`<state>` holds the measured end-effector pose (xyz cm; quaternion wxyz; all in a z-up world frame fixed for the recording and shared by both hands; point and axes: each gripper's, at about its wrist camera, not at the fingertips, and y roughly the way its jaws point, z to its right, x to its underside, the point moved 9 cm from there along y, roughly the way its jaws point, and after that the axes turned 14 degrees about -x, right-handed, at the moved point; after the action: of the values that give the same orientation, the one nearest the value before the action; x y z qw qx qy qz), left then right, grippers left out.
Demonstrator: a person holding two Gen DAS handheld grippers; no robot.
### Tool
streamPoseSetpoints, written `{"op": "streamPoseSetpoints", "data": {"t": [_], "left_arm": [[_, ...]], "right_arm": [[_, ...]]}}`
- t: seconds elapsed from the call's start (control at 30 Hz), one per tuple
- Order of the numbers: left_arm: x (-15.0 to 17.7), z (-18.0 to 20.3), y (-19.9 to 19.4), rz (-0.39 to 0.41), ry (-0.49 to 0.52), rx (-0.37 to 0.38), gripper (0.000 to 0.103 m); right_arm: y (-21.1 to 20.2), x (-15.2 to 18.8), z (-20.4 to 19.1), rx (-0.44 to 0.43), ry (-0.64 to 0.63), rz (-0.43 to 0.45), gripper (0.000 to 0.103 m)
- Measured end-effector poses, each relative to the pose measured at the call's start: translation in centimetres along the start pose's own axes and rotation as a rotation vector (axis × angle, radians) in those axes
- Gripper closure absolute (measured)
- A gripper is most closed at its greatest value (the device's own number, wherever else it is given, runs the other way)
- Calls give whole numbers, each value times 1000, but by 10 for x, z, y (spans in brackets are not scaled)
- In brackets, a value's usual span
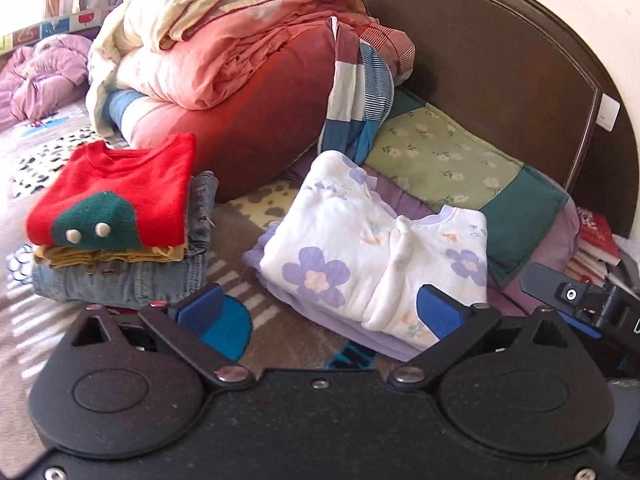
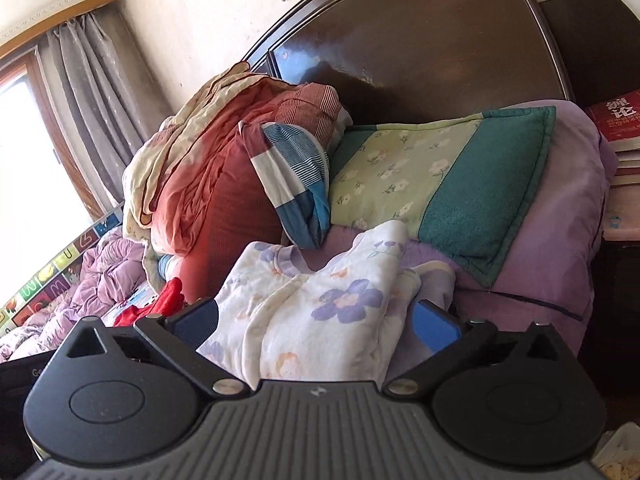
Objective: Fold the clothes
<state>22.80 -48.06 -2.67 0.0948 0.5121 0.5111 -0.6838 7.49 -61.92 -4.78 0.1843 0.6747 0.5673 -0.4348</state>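
Lying folded on the patterned bed cover (image 1: 236,240), between the stack at the left and the pillows at the right: a white fleecy garment with large purple flowers and lilac trim (image 1: 372,240), doubled into a rough rectangle, one flower uppermost, a lilac neckline turned toward the pillows, lilac edging peeking out beneath along the near and left sides. Somewhat lumpy on top, with a soft ridge running down the middle. Seen close from the right wrist too, filling the space ahead of the fingers, cuffs and folds bunched loosely. Left gripper (image 1: 320,312) spread wide, blue pads clear of the cloth, nothing clamped; the right-hand pad in front of the garment's near corner, whether brushing it cannot be told. Right gripper (image 2: 318,320) likewise wide apart, the flowered fabric showing between its blue fingers (image 2: 436,328) but not pinched. To the left, a tidy stack: a red knitted sweater with a green patch and two white buttons (image 1: 116,196) on top, mustard cloth (image 1: 108,254) under it, blue denim (image 1: 120,280) at the bottom. Behind, a heap of pink, cream and dark red quilts (image 1: 224,64), a green floral pillow with teal ends (image 1: 452,168) on a lilac one, and a dark wooden headboard (image 1: 492,60).
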Motion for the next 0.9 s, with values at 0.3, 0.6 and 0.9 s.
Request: {"op": "streamPoseSetpoints", "data": {"t": [0.3,0.6,0.9], "left_arm": [[10,-5,-62,54,40,-72,0],[23,3,-100,53,-12,-53,1],[33,6,-128,66,-61,-11,0]], "right_arm": [[-46,12,-17,105,-39,-93,0],[-84,10,-42,99,-108,-123,0],[-115,0,-52,99,-160,-128,0]]}}
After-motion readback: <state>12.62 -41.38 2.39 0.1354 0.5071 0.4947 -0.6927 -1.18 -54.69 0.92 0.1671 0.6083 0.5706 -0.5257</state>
